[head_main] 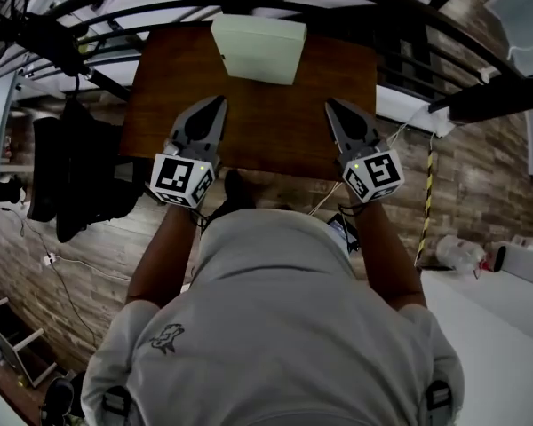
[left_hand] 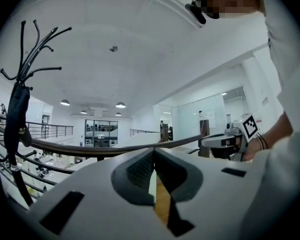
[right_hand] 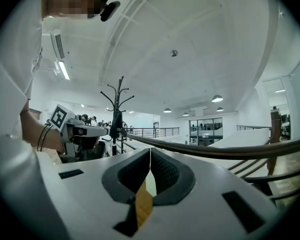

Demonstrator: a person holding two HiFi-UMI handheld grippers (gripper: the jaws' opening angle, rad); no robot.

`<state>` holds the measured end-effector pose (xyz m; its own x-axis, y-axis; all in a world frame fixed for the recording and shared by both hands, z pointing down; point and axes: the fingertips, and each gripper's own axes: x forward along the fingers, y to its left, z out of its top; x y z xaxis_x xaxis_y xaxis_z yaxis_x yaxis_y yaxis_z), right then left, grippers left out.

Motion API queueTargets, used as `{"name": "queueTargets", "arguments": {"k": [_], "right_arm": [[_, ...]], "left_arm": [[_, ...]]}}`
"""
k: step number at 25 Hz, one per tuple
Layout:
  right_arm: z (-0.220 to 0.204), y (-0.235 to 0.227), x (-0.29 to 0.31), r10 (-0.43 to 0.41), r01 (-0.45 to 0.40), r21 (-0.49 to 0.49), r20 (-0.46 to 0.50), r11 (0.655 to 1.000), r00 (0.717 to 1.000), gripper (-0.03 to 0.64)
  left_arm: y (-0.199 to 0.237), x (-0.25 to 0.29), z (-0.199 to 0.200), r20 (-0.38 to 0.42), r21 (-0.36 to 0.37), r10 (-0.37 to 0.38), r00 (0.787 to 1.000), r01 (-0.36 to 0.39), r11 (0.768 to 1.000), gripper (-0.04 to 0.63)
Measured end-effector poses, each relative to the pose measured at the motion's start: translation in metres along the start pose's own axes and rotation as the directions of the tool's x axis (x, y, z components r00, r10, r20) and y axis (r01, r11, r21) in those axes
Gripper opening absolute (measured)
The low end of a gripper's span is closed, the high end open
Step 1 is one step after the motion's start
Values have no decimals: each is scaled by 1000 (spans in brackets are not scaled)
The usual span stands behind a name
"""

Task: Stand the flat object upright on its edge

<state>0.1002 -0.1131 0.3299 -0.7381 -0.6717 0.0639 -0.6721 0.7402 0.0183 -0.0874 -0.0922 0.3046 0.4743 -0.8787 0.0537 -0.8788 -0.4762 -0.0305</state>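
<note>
Head view: brown wooden surface (head_main: pixel 275 127), railing beyond it. Flat object (head_main: pixel 258 48), pale green, rectangular, lies flat at the far edge, approx. centre. Left tool (head_main: pixel 218 103) and right tool (head_main: pixel 330 105) are held over the near half of the surface, one either side, both pointing at the object but well apart from it. Neither touches it. Coat stand (head_main: pixel 71 171) with a dark garment is to the left, off the surface.

Left gripper view: jaws together, nothing between them. Right tool (left_hand: pixel 225 140) shows at right; the coat stand is at left.

Right gripper view: jaws together, nothing gripped. Left tool (right_hand: pixel 85 130) shows at left, with the coat stand behind it.
</note>
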Motion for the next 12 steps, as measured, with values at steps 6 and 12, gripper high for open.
{"name": "queueTargets", "arguments": {"k": [6,12], "right_arm": [[-9,11,-40,32,-32,4,-4,999,999,35],[-12,20,-58,31,-31,7,-10,999,999,34]], "left_arm": [[-32,-28,-5,-7,-11,55,998,-56,998,14],[-49,-51,-4,-15,21,56,998,-56,998,14]]}}
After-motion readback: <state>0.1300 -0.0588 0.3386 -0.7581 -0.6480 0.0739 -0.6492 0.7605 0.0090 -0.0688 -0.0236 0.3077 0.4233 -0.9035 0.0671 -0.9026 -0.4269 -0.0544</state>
